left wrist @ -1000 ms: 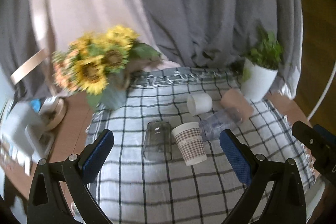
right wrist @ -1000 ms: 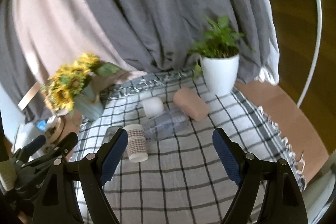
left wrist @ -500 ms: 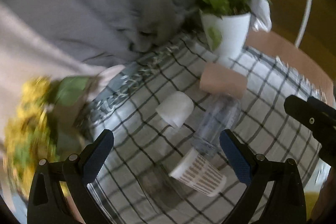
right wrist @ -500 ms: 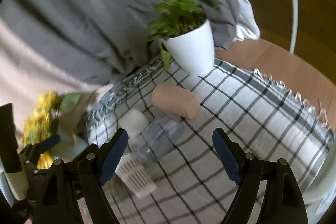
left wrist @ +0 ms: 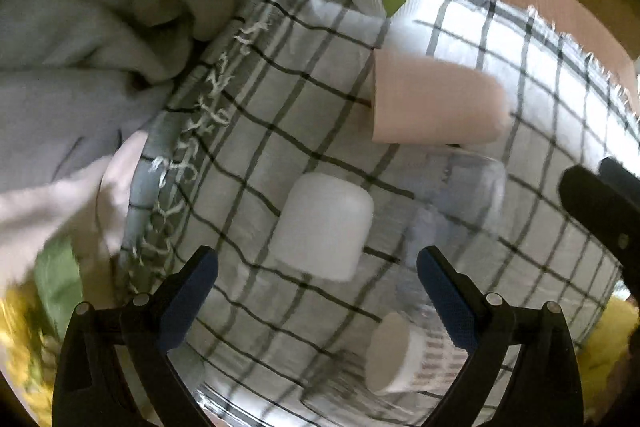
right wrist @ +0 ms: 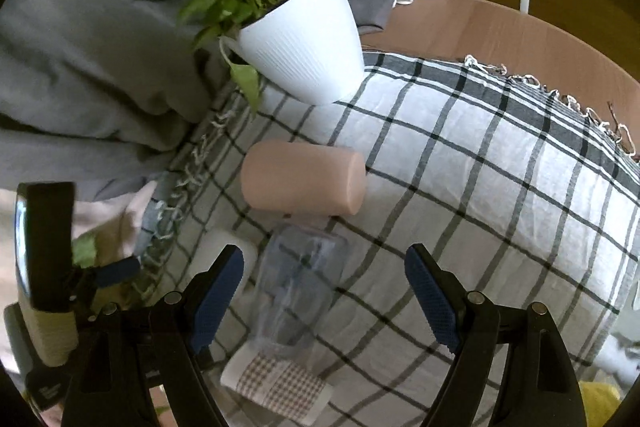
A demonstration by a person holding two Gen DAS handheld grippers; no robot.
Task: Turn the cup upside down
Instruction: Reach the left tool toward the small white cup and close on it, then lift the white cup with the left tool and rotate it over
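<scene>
Now approach | left gripper (left wrist: 318, 287) jaws apart, framing white cup (left wrist: 324, 227) lying at frame centre | right gripper (right wrist: 324, 283) jaws apart, empty | next: straddle, clamp, upend.

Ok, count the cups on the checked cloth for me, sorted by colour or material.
Pink cup, lying on its side: 1
White cup, lying on its side: 1
Clear plastic cup, lying on its side: 1
Brown checked paper cup: 1
Clear glass, at the frame edge and hard to make out: 1
Total: 5
</scene>
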